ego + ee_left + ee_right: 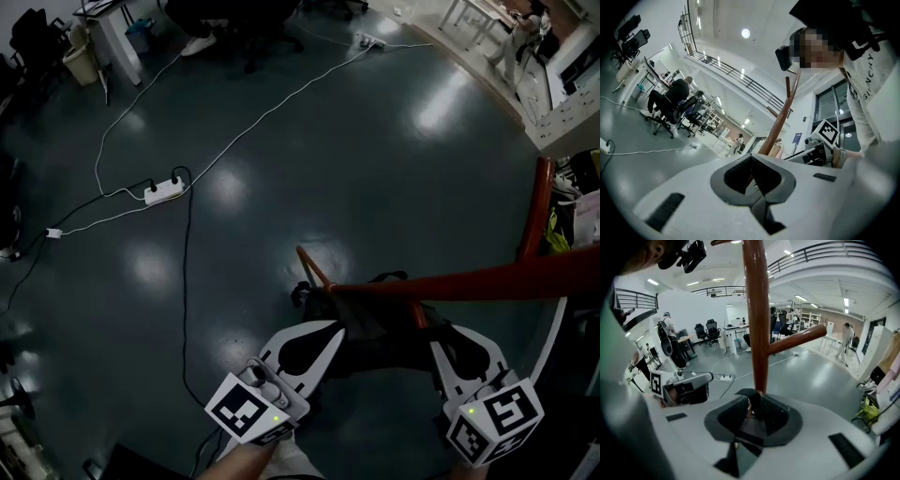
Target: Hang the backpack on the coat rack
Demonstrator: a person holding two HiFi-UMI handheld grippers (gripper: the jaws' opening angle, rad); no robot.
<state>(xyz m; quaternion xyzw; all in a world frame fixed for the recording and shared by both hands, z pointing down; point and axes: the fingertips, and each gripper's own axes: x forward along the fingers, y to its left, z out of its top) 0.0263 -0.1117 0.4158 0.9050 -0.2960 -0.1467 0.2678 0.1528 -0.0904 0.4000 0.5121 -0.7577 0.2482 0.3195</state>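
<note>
The black backpack (375, 328) hangs between my two grippers, just under the reddish-brown coat rack (469, 279). A short rack peg (314, 267) points up-left above the bag. My left gripper (333, 333) is shut on the bag's left side; in the left gripper view its jaws (752, 159) are together with dark fabric in the hole, and the rack pole (780, 126) stands behind. My right gripper (436, 349) is shut on a black backpack strap (754, 404), and the rack pole (757, 324) with a side peg (797, 338) rises right behind the jaws (752, 397).
A white power strip (162, 192) and long cables (187, 281) lie on the dark glossy floor to the left. Clothes and a white frame (572, 225) crowd the right edge. Office chairs and a seated person (675, 93) are far off.
</note>
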